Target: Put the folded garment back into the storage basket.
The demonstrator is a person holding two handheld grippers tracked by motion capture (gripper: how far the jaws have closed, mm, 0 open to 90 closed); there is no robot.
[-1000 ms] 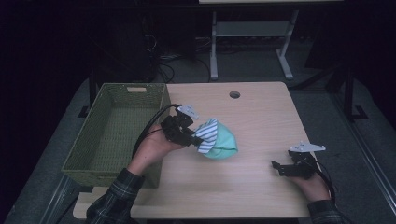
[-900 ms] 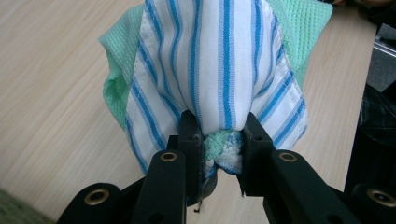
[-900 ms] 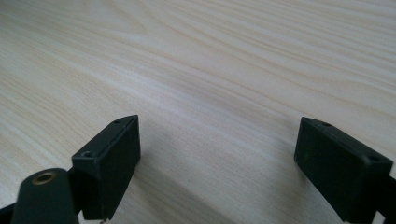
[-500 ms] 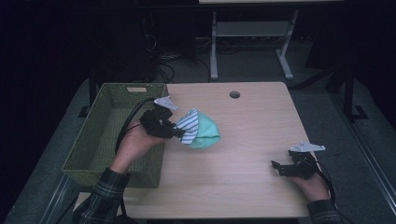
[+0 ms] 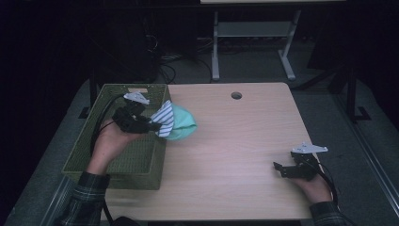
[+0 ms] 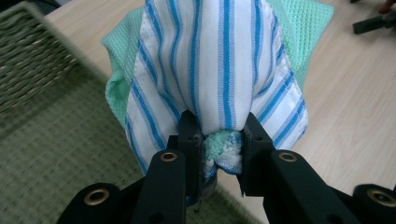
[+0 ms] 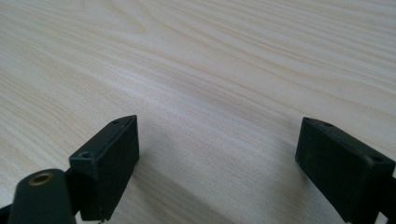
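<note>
A: Note the left gripper [image 5: 153,126] first. You have its jaws pinched on a gathered fold of the cloth bundle [image 5: 175,122], a blue-striped white cloth wrapped with a mint-green waffle towel. The left gripper view shows the fabric bunched tight between the two black jaws.

B: And where does the bundle sit?

A: It hangs off your jaws, clear of the table [image 5: 244,141], right at the near-right rim of the green woven basket [image 5: 84,155]. Most of the cloth is over the wood on the table side; only your gripper body and hand are over the basket.

B: So how far along do you judge it?

A: Pickup done, carry mostly done. What's left, as I read it: bring the bundle over the rim, lower it, let go. Nothing is in the basket that I can see.

B: Room to move?

A: Plenty inside, the basket floor is bare and wide. The rim is the one edge to watch; the drooping towel could drag on it if you cross low. Your cable trails over the basket too.

B: The other hand?

A: The right gripper [image 5: 282,169] rests at the table's near-right, well apart, jaws spread with only bare wood between them. It blocks nothing.
</note>
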